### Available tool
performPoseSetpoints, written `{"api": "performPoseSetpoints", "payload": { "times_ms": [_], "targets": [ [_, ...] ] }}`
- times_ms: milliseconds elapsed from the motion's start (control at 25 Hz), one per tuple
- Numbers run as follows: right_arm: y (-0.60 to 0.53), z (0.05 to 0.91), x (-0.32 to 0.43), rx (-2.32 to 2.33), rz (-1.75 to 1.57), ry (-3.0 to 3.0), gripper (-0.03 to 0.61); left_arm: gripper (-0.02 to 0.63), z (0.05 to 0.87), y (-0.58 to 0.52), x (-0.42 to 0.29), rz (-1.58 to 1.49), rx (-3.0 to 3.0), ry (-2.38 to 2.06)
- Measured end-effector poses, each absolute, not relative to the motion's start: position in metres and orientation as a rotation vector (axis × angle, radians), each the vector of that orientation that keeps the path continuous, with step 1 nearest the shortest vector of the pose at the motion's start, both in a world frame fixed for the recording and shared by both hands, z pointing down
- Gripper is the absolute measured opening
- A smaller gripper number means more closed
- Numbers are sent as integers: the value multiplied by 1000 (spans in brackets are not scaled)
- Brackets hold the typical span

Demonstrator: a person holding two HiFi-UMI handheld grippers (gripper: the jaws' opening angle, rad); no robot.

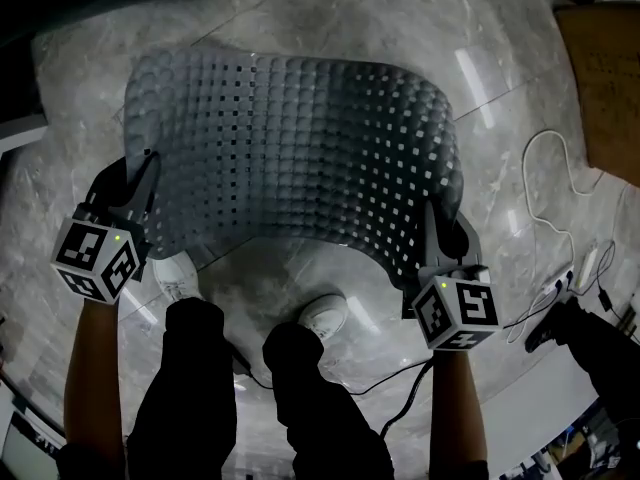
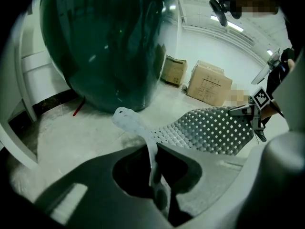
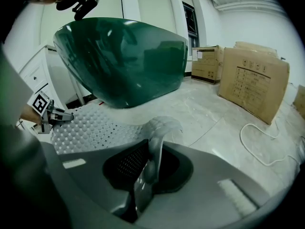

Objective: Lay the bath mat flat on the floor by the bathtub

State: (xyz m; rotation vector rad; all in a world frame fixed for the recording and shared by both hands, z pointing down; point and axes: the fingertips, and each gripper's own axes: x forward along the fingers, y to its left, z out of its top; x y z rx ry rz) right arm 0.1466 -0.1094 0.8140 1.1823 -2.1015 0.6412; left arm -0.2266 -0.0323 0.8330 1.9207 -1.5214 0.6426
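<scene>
Grey perforated mat (image 1: 300, 148); seemingly dark-green bathtub (image 3: 124, 56).

The floor (image 1: 330, 8) is grey, shiny stone with pale streaks. A dark green bathtub (image 3: 124, 56) stands on it. Brown boxes (image 3: 252, 80) sit by the wall. A white cord (image 3: 241, 137) lies in loops. The person's white shoes (image 1: 322, 316) stand there too.

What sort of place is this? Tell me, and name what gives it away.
Probably a bathroom mock-up in a storage or test room: a dark green freestanding bathtub on marble-look floor tiles, a perforated bath mat held above them, and cardboard boxes stacked nearby.
</scene>
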Motion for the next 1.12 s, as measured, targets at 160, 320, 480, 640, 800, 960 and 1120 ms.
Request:
{"api": "performPoseSetpoints", "payload": {
  "times_ms": [160,320,480,640,800,960,1120],
  "targets": [
    [-111,833,158,1209,634,-2071,48,14,853,-31,-236,654,1912,-1527],
    [-112,851,167,1238,633,-2053,48,14,870,-29,-248,666,1913,-1541],
    [-111,871,173,1262,625,-2037,48,15,888,-23,-263,692,1913,-1551],
    [-117,893,186,1297,616,-2000,48,15,909,-24,-278,720,1908,-1552],
    [-122,917,201,1307,608,-1954,49,17,935,-25,-291,756,1895,-1541],
    [-125,936,210,1326,610,-1928,49,19,953,-25,-305,768,1884,-1547],
    [-128,952,218,1332,585,-1903,51,23,966,-24,-311,784,1881,-1540]
  ]
}}
